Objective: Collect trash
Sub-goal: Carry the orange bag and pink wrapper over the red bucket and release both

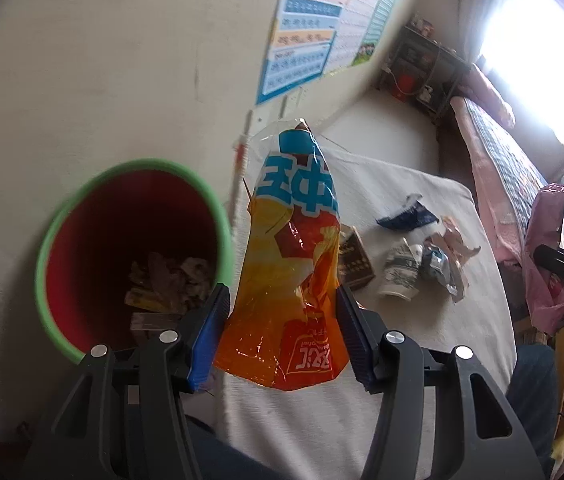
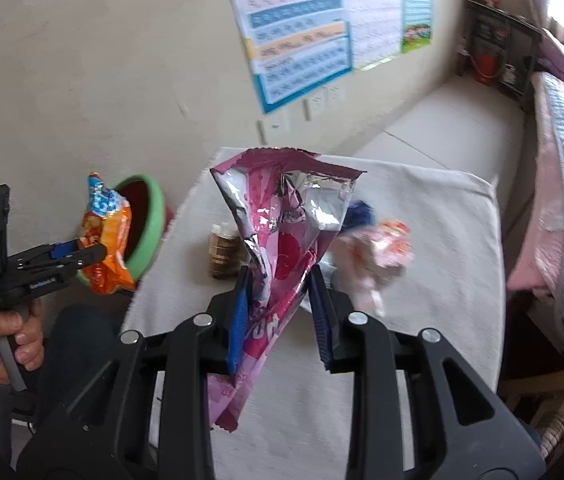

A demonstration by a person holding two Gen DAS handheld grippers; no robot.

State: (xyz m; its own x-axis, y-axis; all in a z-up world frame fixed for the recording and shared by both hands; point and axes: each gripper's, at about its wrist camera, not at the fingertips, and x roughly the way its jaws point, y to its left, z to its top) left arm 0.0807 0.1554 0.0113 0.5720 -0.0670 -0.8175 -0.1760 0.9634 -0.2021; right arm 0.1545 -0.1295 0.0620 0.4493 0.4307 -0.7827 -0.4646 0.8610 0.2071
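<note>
Beside the white cloth-covered table (image 1: 422, 340) stands a red plastic bin with a green rim (image 1: 133, 256), some waste inside. Left gripper (image 1: 282, 312) pinches an orange crinkled snack bag (image 1: 286, 264) near that bin. Right gripper (image 2: 279, 300) pinches a pink foil wrapper (image 2: 282, 240) above the table.

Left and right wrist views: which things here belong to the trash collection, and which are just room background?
Part of the job:
- orange snack bag, held in left gripper
- pink foil wrapper, held in right gripper
- red bin with green rim, litter already inside
- crumpled paper cup, small brown box, other wrappers on the white table

Just background:
- wall posters
- shelf
- bed
</note>
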